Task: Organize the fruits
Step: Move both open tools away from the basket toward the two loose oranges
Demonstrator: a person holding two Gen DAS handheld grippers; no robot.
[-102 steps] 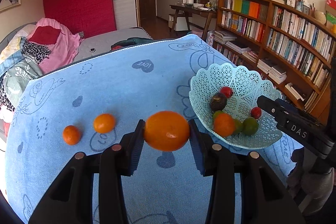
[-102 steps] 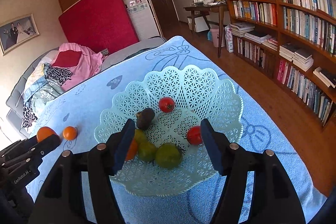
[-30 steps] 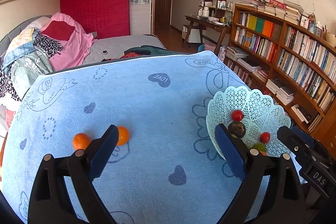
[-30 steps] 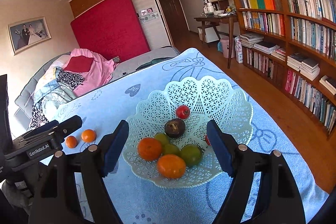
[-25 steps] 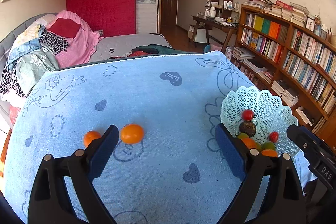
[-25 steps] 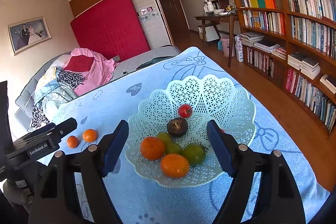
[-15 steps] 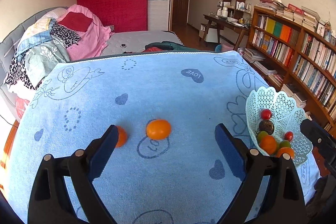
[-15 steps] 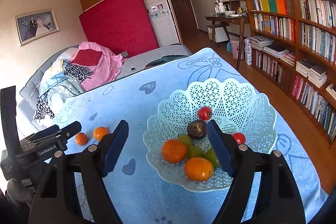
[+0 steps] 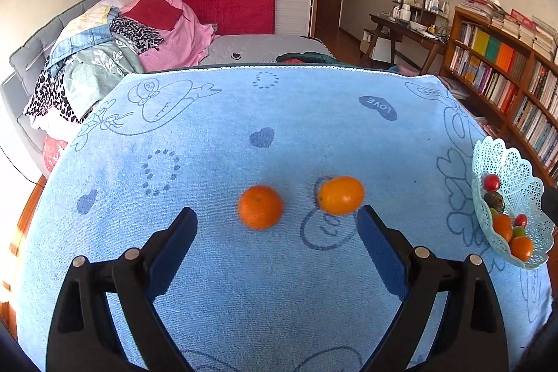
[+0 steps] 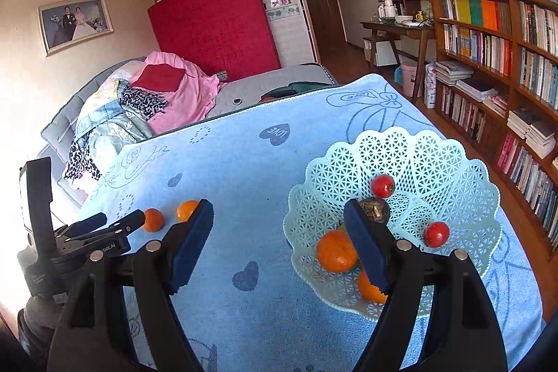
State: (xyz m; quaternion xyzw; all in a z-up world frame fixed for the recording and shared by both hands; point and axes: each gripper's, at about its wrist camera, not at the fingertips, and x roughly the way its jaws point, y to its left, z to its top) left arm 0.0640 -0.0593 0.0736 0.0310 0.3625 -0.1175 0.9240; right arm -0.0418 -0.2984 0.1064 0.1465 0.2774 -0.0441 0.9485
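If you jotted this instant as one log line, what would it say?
left gripper: open, empty, facing two oranges on blue cloth | right gripper: open, empty | basket: holds fruit

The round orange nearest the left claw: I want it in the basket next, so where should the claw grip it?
Grip the orange across its middle, coming from the near side and above: its flanks are clear of the oval fruit, and the left claw is already open facing it.
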